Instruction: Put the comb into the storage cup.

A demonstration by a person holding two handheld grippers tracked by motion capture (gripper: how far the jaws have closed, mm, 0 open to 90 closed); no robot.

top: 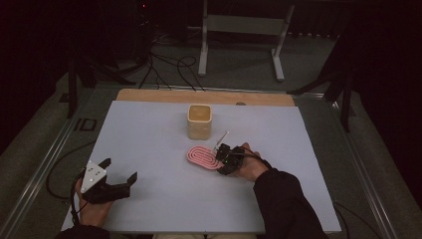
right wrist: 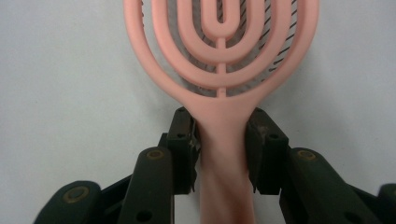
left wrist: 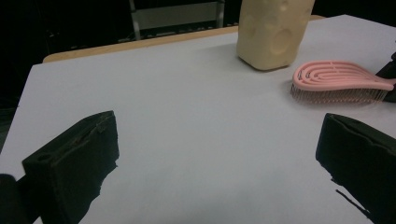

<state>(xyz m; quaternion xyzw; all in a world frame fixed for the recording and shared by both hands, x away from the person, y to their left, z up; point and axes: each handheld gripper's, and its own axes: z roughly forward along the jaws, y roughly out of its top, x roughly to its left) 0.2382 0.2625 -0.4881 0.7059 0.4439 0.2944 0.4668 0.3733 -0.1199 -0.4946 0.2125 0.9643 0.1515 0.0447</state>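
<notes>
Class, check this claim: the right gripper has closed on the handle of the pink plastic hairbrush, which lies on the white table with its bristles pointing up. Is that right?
Not quite. The pink plastic hairbrush lies bristles down on the white table, as the left gripper view shows. The right gripper does clamp its handle.

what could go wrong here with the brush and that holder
1. The right hand-held gripper clamps only the narrow handle of the pink hairbrush; the wide head could swing or twist in the jaws when lifted.
2. The beige holder stands close behind the brush, so a careless lift or sweep might knock it over.
3. The bristles face down on the table; dragging rather than lifting could snag them.
</notes>
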